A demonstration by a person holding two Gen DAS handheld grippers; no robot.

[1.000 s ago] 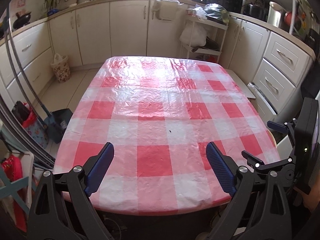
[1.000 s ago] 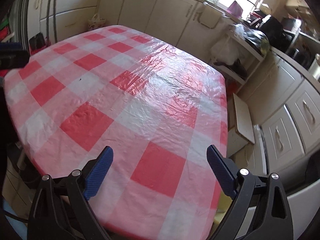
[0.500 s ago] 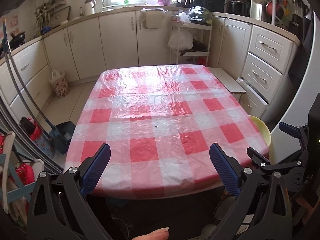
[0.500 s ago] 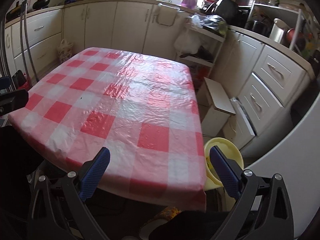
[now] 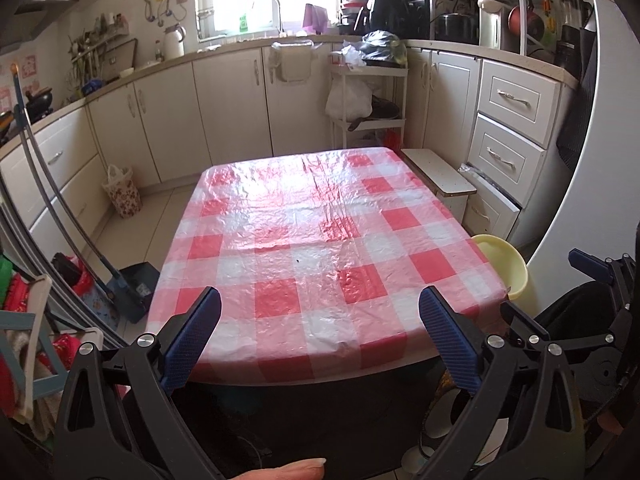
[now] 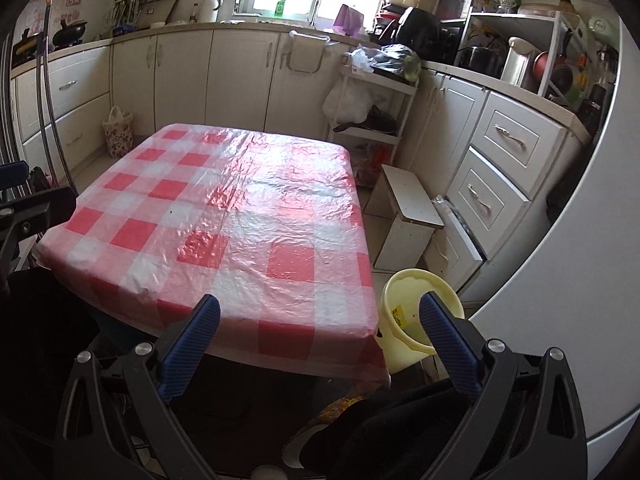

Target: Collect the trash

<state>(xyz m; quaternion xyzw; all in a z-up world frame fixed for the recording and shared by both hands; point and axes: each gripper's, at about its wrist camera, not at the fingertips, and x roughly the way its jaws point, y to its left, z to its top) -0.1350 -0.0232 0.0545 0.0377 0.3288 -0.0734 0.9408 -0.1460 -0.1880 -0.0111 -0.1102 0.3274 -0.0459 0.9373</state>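
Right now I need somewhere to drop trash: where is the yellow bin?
The yellow bin stands on the floor off the checked table's near right corner, below the white stool.

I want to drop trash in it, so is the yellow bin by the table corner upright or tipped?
Upright: the yellow bin stands on the floor beside the table, its open rim facing up.

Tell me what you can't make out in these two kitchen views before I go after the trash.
- Pale yellow plastic bucket: right view shows a small label-like scrap inside; right claw finger covers part. Left view: red checked tablecloth edge hides its near side.
- Tiny dark speck on the cloth: too small to identify.
- Under the table: dark in both views.
- Black bag on the white rack: contents hidden.
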